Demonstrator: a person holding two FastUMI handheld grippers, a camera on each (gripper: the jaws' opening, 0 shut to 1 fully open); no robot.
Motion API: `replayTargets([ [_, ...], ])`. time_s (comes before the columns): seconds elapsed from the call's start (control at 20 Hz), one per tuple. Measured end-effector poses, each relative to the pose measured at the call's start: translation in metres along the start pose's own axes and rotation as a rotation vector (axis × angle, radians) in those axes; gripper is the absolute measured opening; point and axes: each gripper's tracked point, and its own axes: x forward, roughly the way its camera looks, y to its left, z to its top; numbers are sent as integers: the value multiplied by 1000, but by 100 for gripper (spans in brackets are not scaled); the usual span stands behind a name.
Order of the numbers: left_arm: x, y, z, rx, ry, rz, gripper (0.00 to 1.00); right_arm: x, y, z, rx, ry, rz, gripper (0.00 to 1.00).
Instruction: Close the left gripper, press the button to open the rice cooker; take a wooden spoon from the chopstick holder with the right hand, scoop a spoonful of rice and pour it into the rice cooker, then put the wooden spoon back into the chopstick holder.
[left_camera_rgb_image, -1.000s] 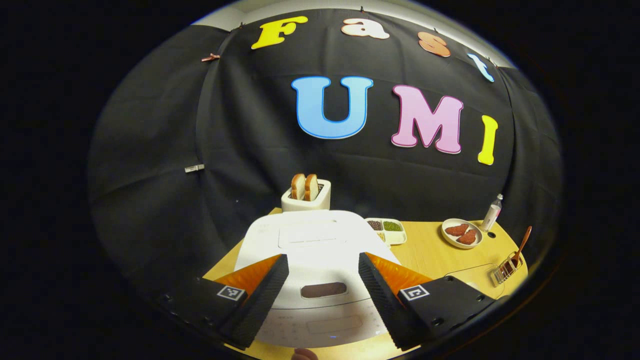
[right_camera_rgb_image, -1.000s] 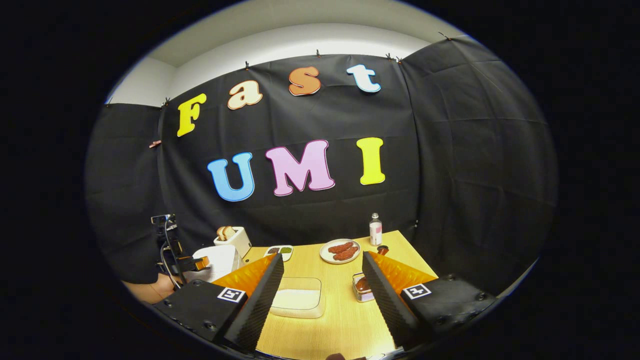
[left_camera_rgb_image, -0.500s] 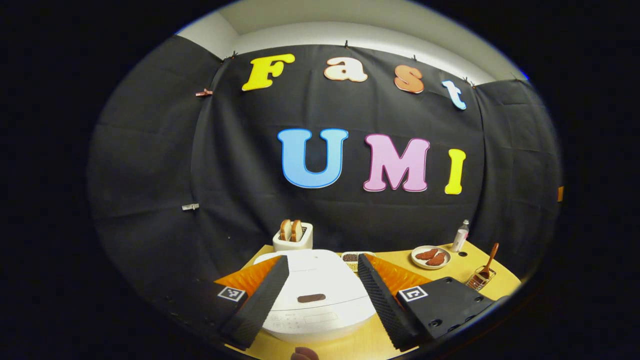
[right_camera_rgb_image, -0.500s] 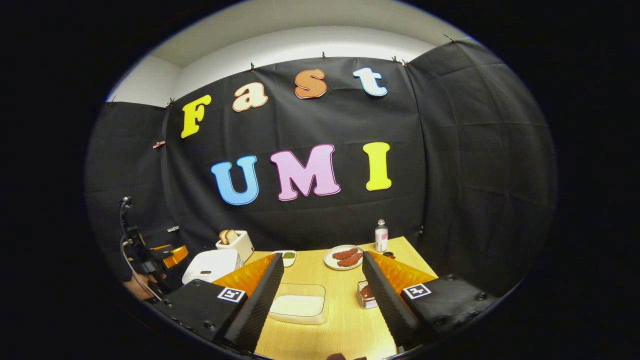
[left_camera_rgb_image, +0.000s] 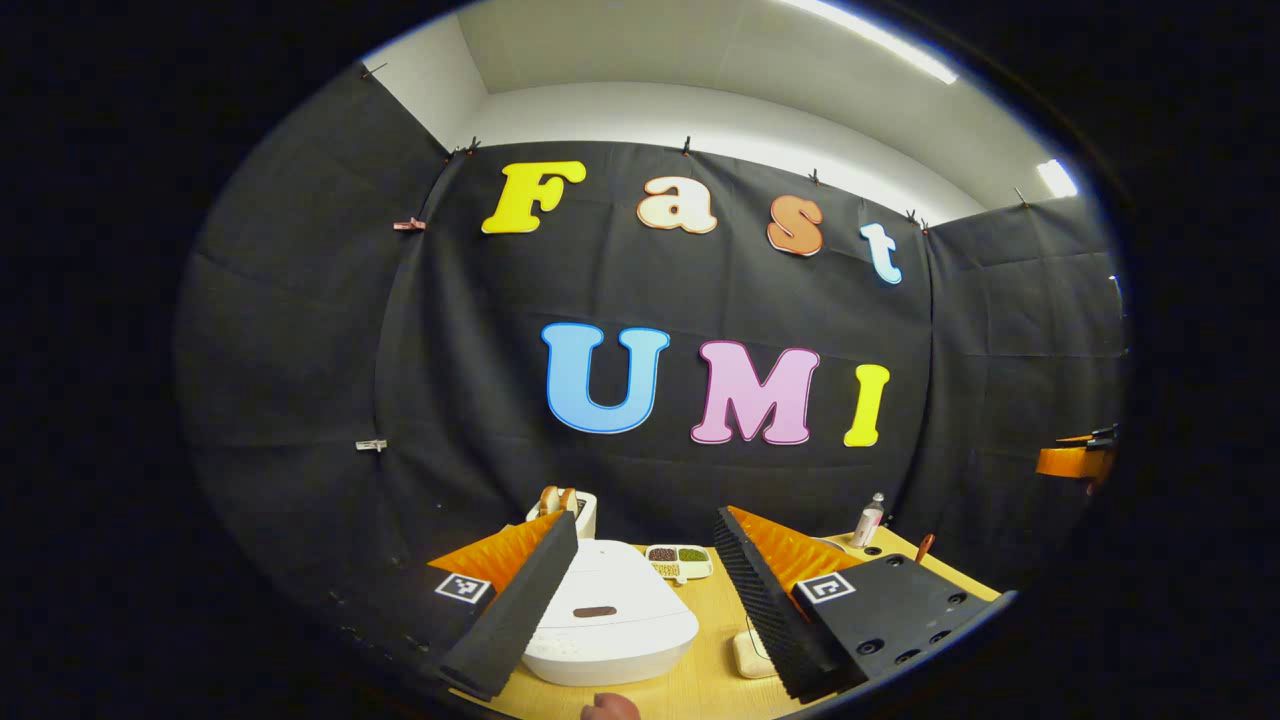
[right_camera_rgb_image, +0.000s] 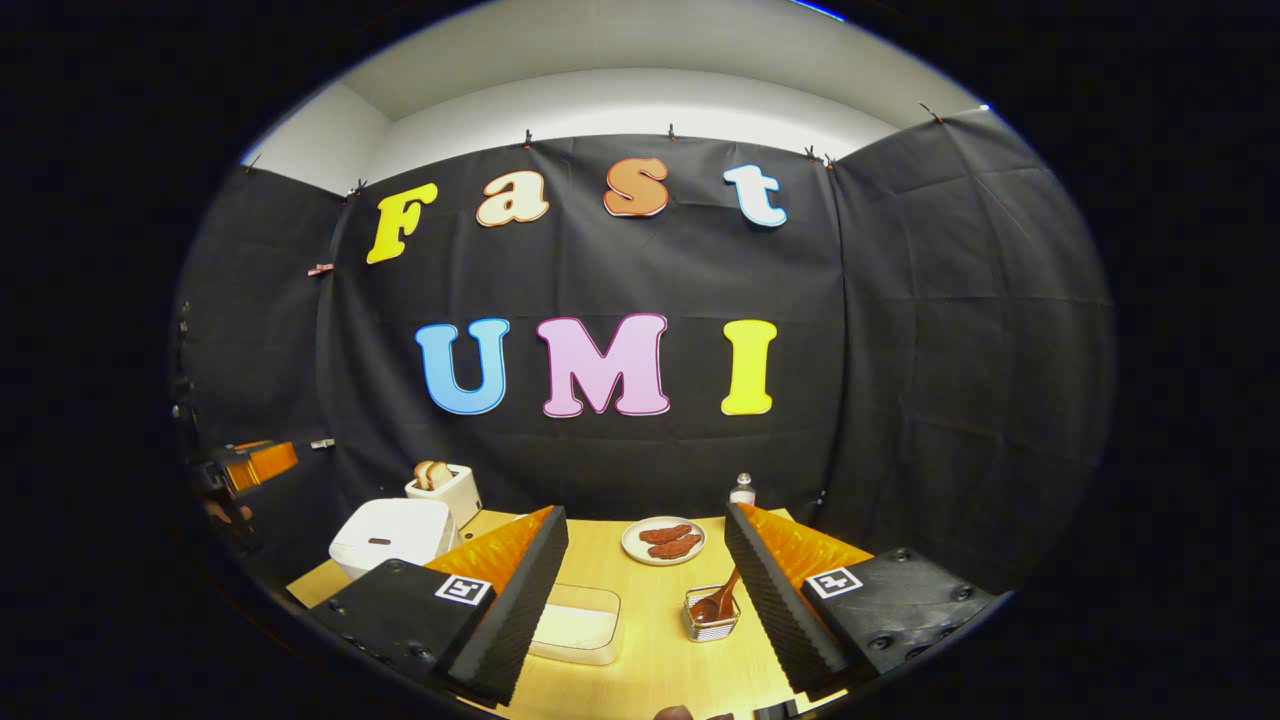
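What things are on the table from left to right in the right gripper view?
Rice cooker → toaster → rice container → plate of meat → chopstick holder with wooden spoon → bottle.

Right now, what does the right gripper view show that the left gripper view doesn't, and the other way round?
The right gripper view adds the plate of reddish pieces and the wire chopstick holder with the wooden spoon standing in it. The left gripper view adds the divided tray of beans, just behind the rice cooker. Both share that white rice cooker with its lid down, the toaster holding bread, the small bottle and the wooden table.
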Motion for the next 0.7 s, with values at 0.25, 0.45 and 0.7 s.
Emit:
replayTargets([
  [0.25,-22,3,9,21,-5,29,95,0,4,11,-94,-49,-19,98],
  [0.45,-32,9,14,50,-11,54,95,0,12,14,-118,-63,-8,92],
  [0.7,-36,16,10,42,4,71,95,3,17,16,-115,-61,6,95],
])
